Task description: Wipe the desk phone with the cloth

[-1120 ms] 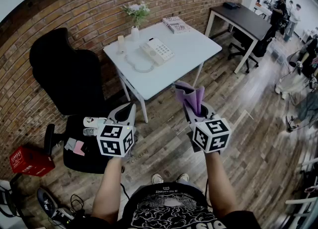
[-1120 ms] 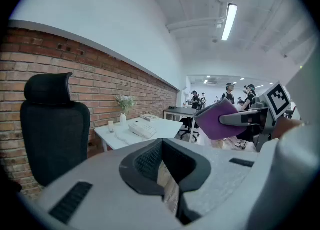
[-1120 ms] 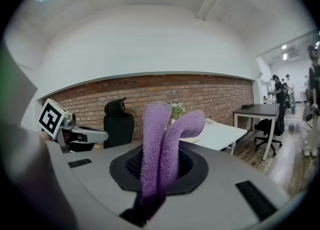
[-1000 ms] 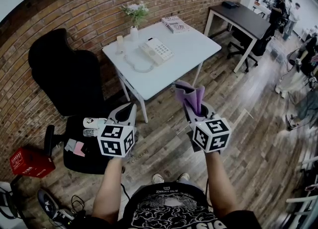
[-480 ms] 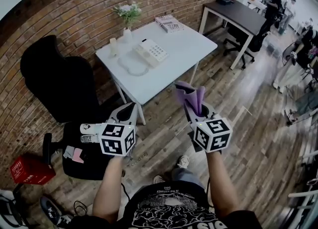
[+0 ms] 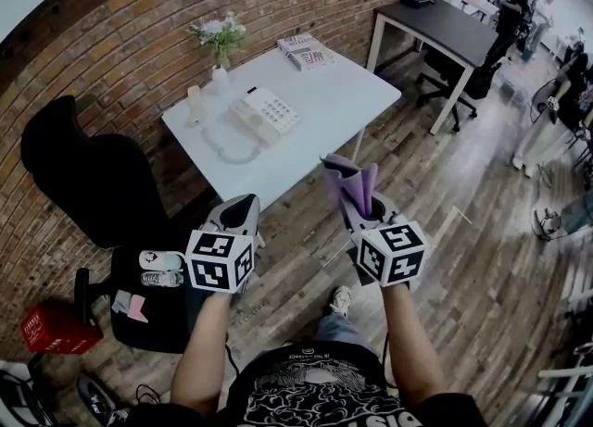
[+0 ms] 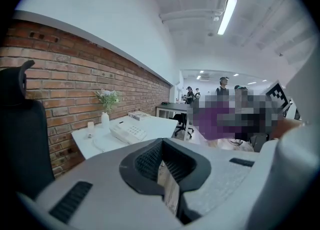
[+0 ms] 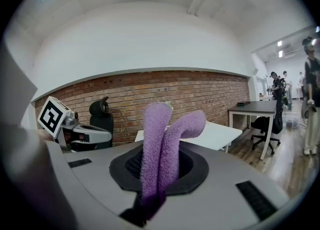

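Holding the cloth (image 8: 159, 139) upright in the right hand-held gripper (image 8: 160, 179): jaws are pinching its lower end, and two plush purple folds are standing free above them. The left hand-held gripper (image 7: 167, 174) is riding alongside with jaws drawn narrow, nothing between them.

The desk phone (image 6: 266, 113) is sitting on the white worktop (image 6: 343, 92) toward the brick-wall side, well apart from both grippers. Its coiled cord (image 6: 220, 145) is looping just beside it. A vase of flowers (image 6: 220, 45) and a stack of books (image 6: 301, 48) are standing along the wall edge. The wiping is looking not yet begun, since the cloth is not touching the phone.

Handling, as judged:
- **Cloth:** it is reading as soft, light and floppy. The free ends are likely going to fold over on contact, so the low pinch is suiting it, leaving plenty of pile to drag.
- **Phone:** it is looking like smooth, light, hard plastic, probably sliding under a wipe, with the handset apt to be lifting off its cradle.
- **Steadying:** the empty left gripper is probably best pressing on the base's edge, clear of keypad and cord.
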Demonstrator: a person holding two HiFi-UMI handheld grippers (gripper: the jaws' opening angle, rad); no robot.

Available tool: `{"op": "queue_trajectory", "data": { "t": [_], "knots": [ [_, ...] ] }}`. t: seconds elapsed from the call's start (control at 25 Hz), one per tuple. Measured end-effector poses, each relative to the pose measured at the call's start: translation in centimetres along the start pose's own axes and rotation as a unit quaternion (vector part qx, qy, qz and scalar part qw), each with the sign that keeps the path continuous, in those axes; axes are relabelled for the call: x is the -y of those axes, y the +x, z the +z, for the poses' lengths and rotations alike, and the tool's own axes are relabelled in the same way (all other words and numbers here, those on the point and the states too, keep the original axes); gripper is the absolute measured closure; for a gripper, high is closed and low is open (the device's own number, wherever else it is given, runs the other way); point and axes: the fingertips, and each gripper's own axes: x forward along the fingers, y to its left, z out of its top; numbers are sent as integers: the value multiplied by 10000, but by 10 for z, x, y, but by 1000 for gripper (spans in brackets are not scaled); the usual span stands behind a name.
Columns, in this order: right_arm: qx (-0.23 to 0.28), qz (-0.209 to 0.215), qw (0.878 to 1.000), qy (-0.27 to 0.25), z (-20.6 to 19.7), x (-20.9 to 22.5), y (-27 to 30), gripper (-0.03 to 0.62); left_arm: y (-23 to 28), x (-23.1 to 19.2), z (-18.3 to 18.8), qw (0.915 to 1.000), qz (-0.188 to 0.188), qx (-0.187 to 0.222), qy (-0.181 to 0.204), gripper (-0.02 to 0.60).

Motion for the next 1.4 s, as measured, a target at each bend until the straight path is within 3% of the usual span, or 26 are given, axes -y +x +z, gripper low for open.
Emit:
{"op": "queue_trajectory", "data": {
  "t": [0.36,0.68,1.04,1.4],
  "knots": [
    [28,199,9998,64,27,91,38,546,90,21,39,9999,145,-6,-28,575],
    [-55,422,9990,138,33,156,66,546,151,38,51,9993,332,-169,-61,575],
    [-175,761,9968,152,30,192,98,546,188,35,54,9973,667,-260,-132,575],
    [-315,1150,9929,38,34,195,140,546,198,3,55,9931,1079,-251,-384,575]
  ]
}}
